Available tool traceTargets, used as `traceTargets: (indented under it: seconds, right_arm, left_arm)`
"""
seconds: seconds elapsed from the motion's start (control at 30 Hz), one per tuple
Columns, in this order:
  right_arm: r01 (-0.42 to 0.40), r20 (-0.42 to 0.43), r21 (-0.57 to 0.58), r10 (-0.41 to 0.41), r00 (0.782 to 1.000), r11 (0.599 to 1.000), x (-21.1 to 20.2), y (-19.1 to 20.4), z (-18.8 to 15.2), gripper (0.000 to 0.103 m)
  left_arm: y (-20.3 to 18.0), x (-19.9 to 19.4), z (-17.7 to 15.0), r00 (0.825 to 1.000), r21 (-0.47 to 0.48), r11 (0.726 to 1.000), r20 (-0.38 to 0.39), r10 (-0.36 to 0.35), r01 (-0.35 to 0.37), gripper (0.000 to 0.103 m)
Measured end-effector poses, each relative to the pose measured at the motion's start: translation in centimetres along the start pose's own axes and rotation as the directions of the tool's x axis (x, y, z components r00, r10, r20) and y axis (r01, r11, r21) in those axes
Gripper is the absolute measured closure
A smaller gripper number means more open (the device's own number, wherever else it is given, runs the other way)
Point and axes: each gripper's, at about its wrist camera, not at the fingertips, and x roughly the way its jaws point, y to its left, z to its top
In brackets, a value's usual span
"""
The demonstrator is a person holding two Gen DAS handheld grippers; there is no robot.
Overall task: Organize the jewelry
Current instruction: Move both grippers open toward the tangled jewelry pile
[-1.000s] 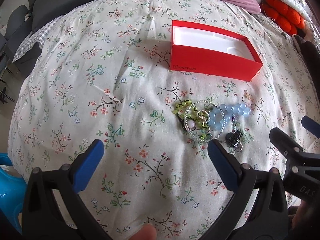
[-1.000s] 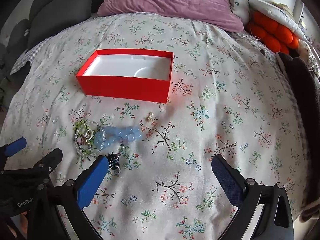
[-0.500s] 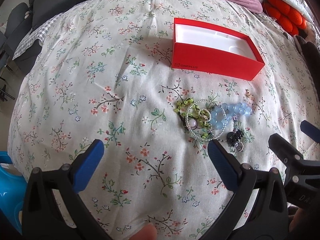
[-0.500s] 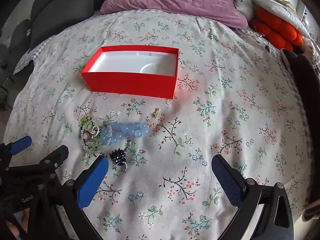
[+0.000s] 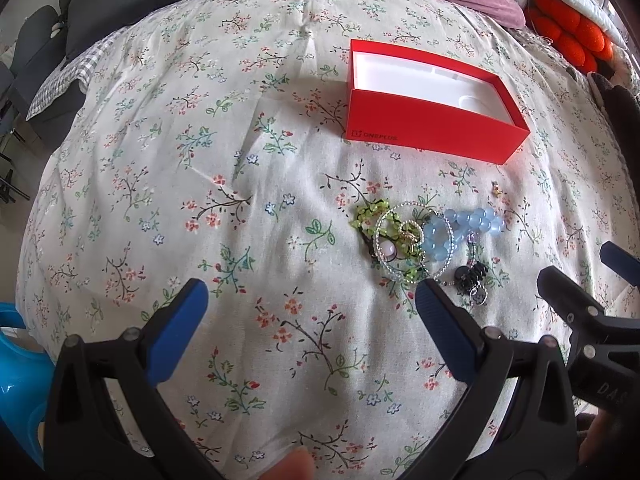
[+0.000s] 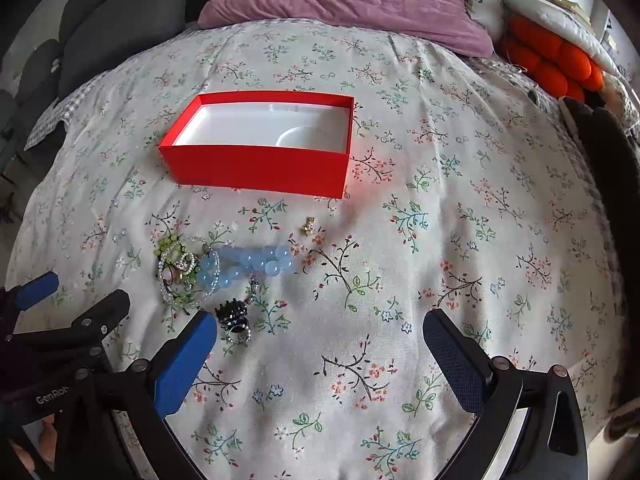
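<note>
Nearest your hands, you had both tools hovering over the floral bedspread (image 5: 256,168) with nothing in them: your left gripper (image 5: 308,304) stood with its jaws spread wide, gripping nothing, and your right gripper (image 6: 320,338) was just as wide and just as bare. By my read, you were on the opening step, lining up a first pick, with no piece yet in the box. Just beyond the tips lay the jewelry in one tangle: the dark beaded piece (image 6: 234,316) close to your right gripper's left finger, then the clear bead bracelet (image 5: 412,240) overlapping the green bead strand (image 5: 370,216), and the blue bead bracelet (image 6: 256,262) stretched out beside them. A little further on, apart from the pile, sat a small gold charm (image 6: 308,226). Well beyond all that, the red box (image 6: 260,168) waited open, its white tray showing no jewelry. Your next move, I'd judge, called for narrowing one pair of jaws onto a single strand; the overlapping loops could drag a neighbor up with it.
</note>
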Motion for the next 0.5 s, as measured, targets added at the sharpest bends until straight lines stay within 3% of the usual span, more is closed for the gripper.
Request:
traceTargets:
  seconds: [0.5]
  right_arm:
    - [0.0,0.0,-0.001,0.0,1.0,1.0,0.22,-0.14,-0.08,0.0]
  left_arm:
    - [0.3,-0.33,0.26,1.0,-0.008,1.0,0.008,-0.001,0.001,0.0]
